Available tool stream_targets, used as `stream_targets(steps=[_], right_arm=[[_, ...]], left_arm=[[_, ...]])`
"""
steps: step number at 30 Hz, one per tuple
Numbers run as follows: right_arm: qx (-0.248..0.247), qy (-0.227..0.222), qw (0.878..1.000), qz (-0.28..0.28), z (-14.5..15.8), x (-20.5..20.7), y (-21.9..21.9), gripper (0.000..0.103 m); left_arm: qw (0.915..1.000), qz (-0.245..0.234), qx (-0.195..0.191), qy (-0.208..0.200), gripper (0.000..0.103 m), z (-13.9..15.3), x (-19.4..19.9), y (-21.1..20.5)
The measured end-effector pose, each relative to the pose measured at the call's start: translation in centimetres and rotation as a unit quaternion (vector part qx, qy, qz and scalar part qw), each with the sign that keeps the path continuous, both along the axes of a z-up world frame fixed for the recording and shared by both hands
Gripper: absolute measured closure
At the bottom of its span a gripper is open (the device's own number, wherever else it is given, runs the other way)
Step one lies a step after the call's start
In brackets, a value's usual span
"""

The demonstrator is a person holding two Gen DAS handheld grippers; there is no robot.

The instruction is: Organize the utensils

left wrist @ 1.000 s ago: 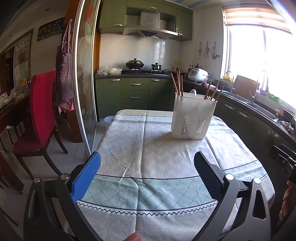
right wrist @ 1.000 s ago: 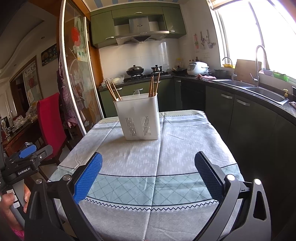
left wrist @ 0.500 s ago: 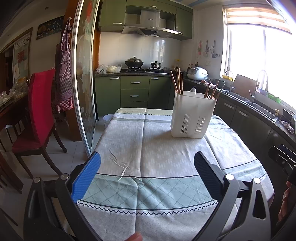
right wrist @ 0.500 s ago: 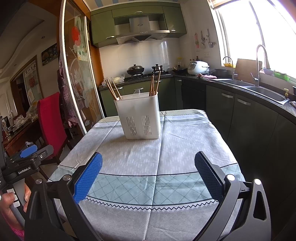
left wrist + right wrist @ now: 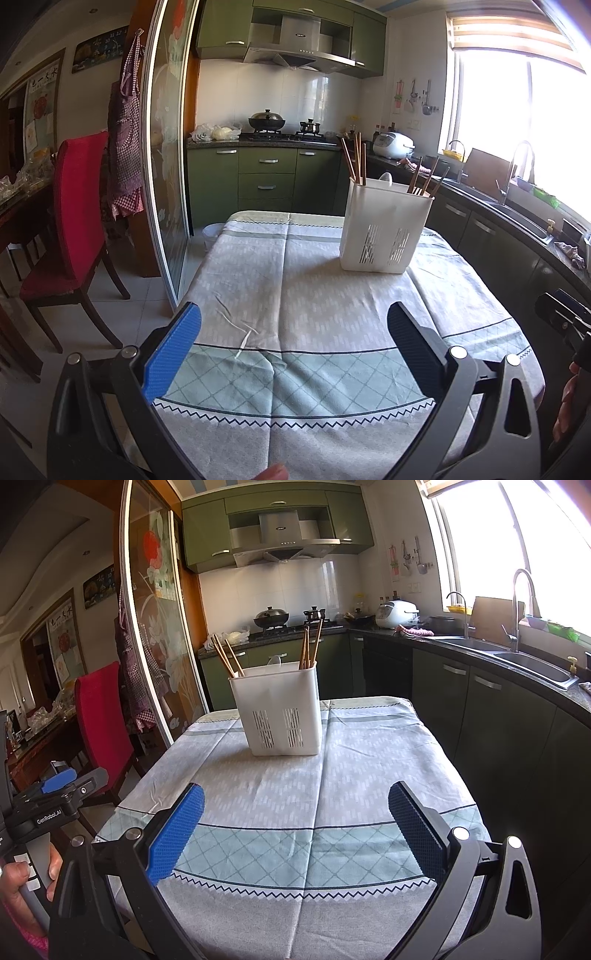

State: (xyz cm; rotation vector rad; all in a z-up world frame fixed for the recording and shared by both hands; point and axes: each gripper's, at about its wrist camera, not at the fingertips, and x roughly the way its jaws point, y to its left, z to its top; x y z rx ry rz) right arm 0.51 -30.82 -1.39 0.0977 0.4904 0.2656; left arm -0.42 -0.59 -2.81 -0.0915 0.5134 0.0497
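A white plastic utensil holder [image 5: 384, 229] stands upright on the far part of the clothed table [image 5: 295, 295]. Brown chopsticks [image 5: 355, 158] stick up from its left end and more from its right end [image 5: 424, 181]. It also shows in the right wrist view [image 5: 280, 712] with chopsticks [image 5: 225, 661] at both ends. My left gripper [image 5: 293, 325] is open and empty over the near table edge. My right gripper [image 5: 295, 805] is open and empty too, well short of the holder.
A red chair [image 5: 74, 221] and a glass sliding door [image 5: 166, 166] stand left of the table. Green cabinets, a stove and a sink counter [image 5: 517, 661] run along the back and right. The other gripper shows at the left edge of the right wrist view [image 5: 48, 805].
Both cameras have shifted slightly back and up, so the holder sits a little farther away. Both grippers stay open and empty.
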Motion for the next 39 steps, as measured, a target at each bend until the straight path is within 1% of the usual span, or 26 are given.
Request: stream_targets(steps=[8,12,27,32,35,39], right_arm=[[-0.001,0.000,1.000,0.000,-0.06,0.00,0.03,0.005],[-0.001,0.000,1.000,0.000,-0.07,0.00,0.06,0.005],[-0.004,0.002,1.000,0.004,-0.24,0.32,0.03,0.005],[-0.004,0.002,1.000,0.003,-0.26,0.32,0.05,0.005],[-0.004,0.004,1.000,0.004,-0.49,0.58,-0.01,0.005],[-0.005,0.007,1.000,0.006,-0.74,0.96,-0.14,0.005]], left_arm=[[0.9999,-0.007,-0.013,0.004,0.007,-0.03,0.17,0.38],[0.9999,-0.002,-0.011,0.000,0.007,0.07,0.08,0.43],[0.9998,-0.013,-0.017,-0.002,0.007,0.33,0.11,0.40],[0.9990,-0.022,-0.038,-0.006,0.007,0.45,0.20,0.87],[0.9992,-0.023,-0.033,-0.006,0.007,0.41,0.28,0.85],[0.9998,-0.015,-0.009,-0.012,0.007,0.30,0.34,0.53]])
